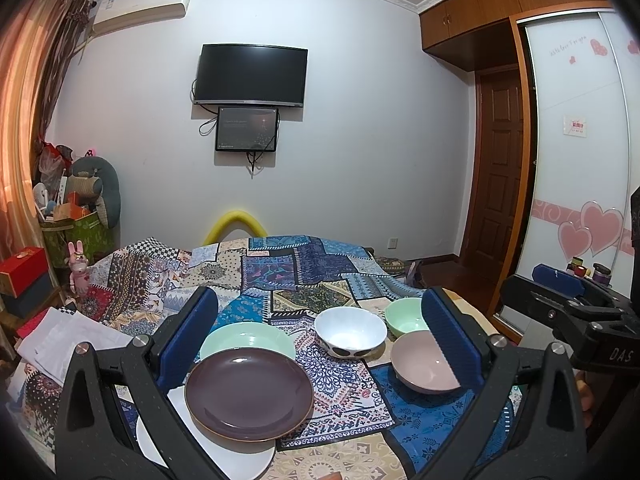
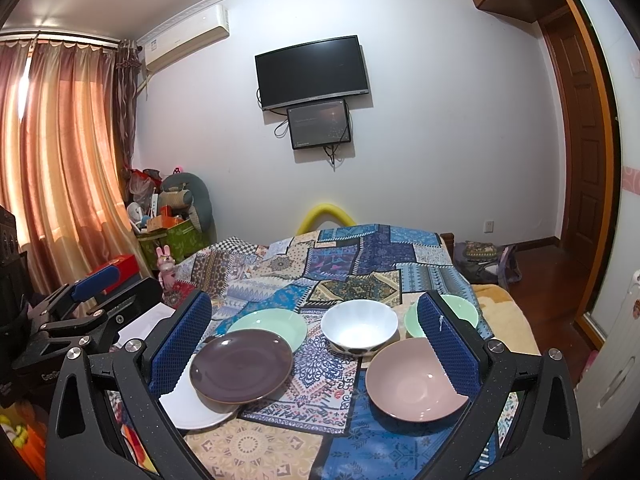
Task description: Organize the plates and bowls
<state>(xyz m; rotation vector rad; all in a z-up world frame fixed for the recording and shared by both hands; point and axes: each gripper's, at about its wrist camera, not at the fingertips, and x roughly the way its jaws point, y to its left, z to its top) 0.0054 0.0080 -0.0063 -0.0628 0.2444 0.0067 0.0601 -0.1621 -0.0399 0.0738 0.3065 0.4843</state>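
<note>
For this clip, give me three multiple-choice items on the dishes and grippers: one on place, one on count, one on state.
1. What does the dark purple plate rest on?
A. the white plate
B. the pink bowl
C. the bare cloth only

2. How many bowls are on the patchwork cloth?
A. two
B. three
C. five

3. How do the left gripper and right gripper stand?
A. both shut on plates
B. one open, one shut
C. both open, holding nothing

Answers:
1 A, since the white plate's edge shows beneath the purple one.
2 B: the pink bowl, the white bowl with dark spots, and the green bowl; the green plate is shallow.
3 C: each pair of blue pads stands wide apart with nothing between.
</note>
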